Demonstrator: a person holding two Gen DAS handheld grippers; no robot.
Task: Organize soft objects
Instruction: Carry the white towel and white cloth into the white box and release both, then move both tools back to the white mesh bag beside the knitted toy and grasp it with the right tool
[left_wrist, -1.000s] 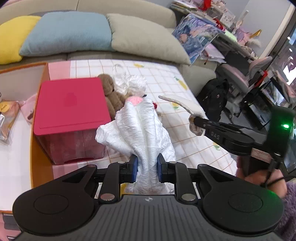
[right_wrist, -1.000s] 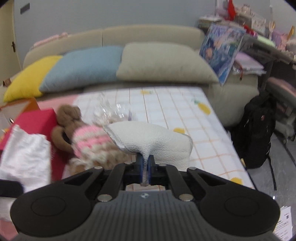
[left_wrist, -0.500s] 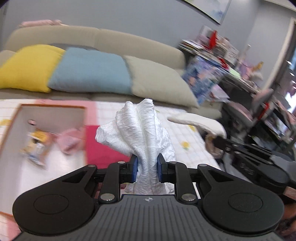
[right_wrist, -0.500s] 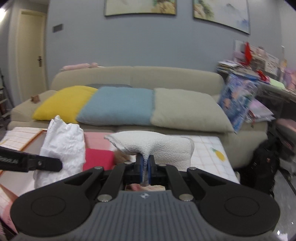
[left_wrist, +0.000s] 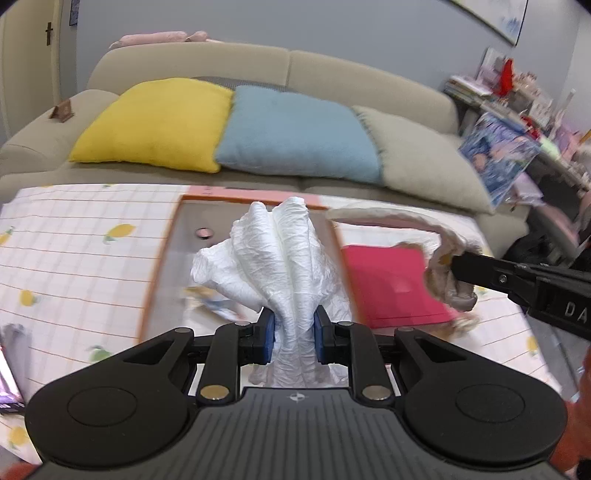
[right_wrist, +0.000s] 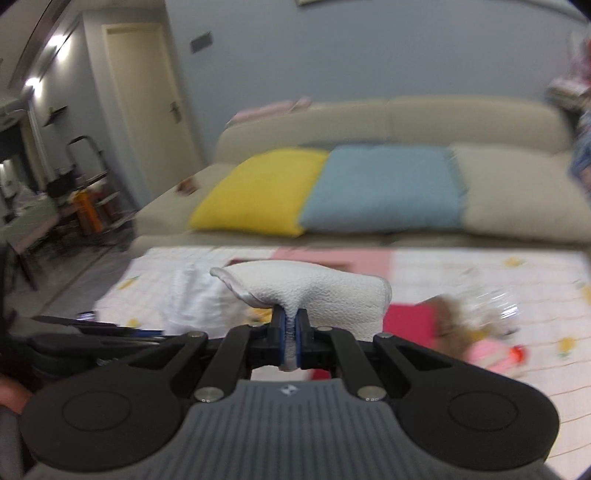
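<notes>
Left gripper (left_wrist: 293, 334): clamped on a crumpled white cloth (left_wrist: 280, 266), open box (left_wrist: 192, 236) beyond it. Right gripper (right_wrist: 291, 341): pinching a white textured pad (right_wrist: 314, 291); blurred, possibly a plush toy (right_wrist: 465, 328) to its right.

Left claw (left_wrist: 293, 339) and right claw (right_wrist: 291, 343) both clamped, apparently raised.

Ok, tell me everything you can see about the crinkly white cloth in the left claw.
The white cloth is thin, crinkled fabric, almost papery, bunched into upright folds. The left claw is shut on its lower middle, blue pads pressing both sides, so it fans out above and a short tail hangs below. It is lifted off the table, in front of the orange-rimmed box and the red lid. Only the claw touches it. In the right wrist view it shows blurred.
</notes>
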